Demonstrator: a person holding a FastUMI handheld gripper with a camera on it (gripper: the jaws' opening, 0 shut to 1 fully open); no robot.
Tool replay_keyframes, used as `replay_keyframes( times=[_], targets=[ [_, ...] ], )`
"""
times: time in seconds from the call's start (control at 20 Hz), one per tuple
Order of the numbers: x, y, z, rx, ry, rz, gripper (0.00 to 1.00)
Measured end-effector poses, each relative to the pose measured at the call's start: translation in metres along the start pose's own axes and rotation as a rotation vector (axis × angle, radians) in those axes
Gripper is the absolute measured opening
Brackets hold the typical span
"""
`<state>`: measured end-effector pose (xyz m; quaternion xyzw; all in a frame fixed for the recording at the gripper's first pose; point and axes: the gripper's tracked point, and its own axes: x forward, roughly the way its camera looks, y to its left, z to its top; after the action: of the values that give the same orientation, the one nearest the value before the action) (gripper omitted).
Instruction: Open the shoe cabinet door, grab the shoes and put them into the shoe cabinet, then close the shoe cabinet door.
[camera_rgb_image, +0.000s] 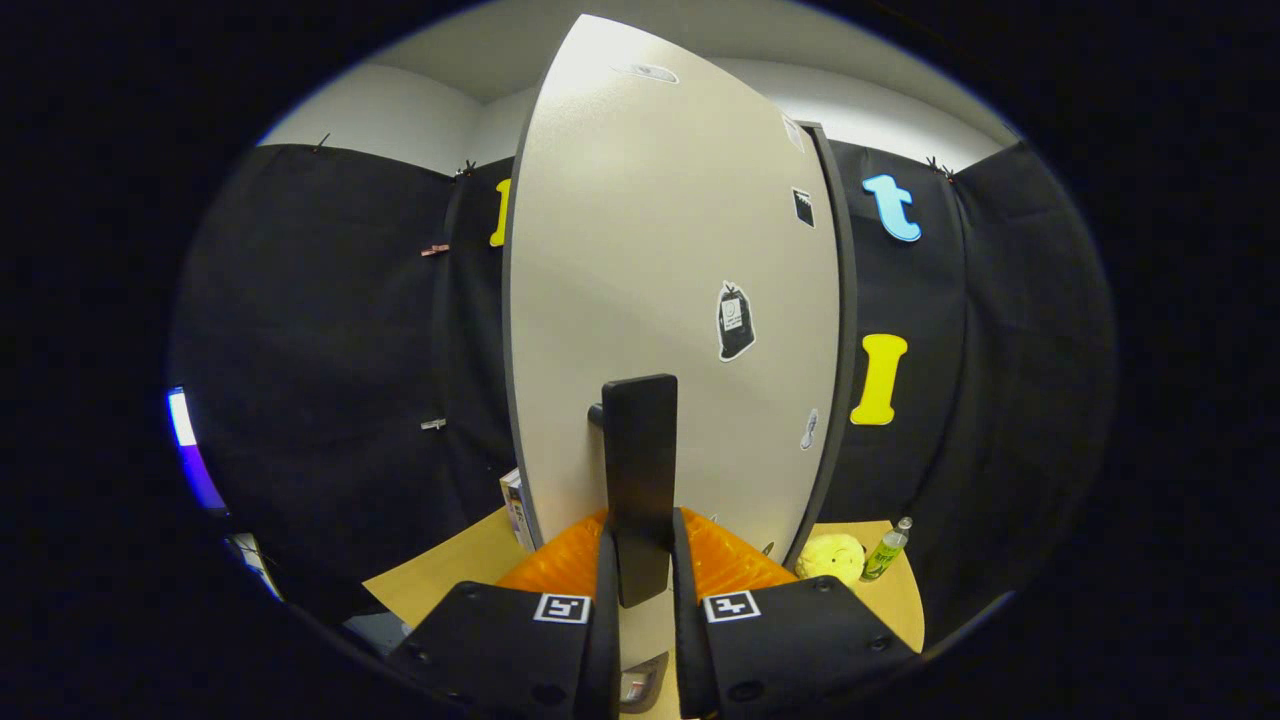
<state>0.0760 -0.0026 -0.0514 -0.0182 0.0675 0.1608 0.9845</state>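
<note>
The pale grey shoe cabinet door (650, 280) stands right in front of me, swung part-way so its left edge faces me, with several stickers on its face. A tall black bar handle (640, 470) sticks out from the door. My gripper (640, 560) is shut on that handle, one finger pressing each side of its lower part. The cabinet's dark frame edge (845, 330) runs along the door's right side. The shoes are hidden from me.
A tan wooden tabletop (450, 580) lies below the door. To the right of the fingers sit a yellow plush toy (832, 556) and a small green bottle (886, 550). A box (514, 505) stands left of the door's foot.
</note>
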Motion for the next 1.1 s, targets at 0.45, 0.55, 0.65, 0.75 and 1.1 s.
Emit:
replay_keyframes(
  times=[0.45,0.55,0.65,0.75,1.1],
  targets=[
    [-0.028,-0.036,-0.002,0.038,0.015,-0.172,0.25],
    [-0.038,-0.046,0.007,0.04,-0.031,-0.231,0.25],
    [-0.044,-0.057,0.011,0.034,-0.054,-0.294,0.25],
    [-0.045,-0.06,0.013,0.03,-0.069,-0.326,0.25],
    [-0.058,-0.031,-0.013,0.044,-0.026,-0.276,0.25]
  ],
)
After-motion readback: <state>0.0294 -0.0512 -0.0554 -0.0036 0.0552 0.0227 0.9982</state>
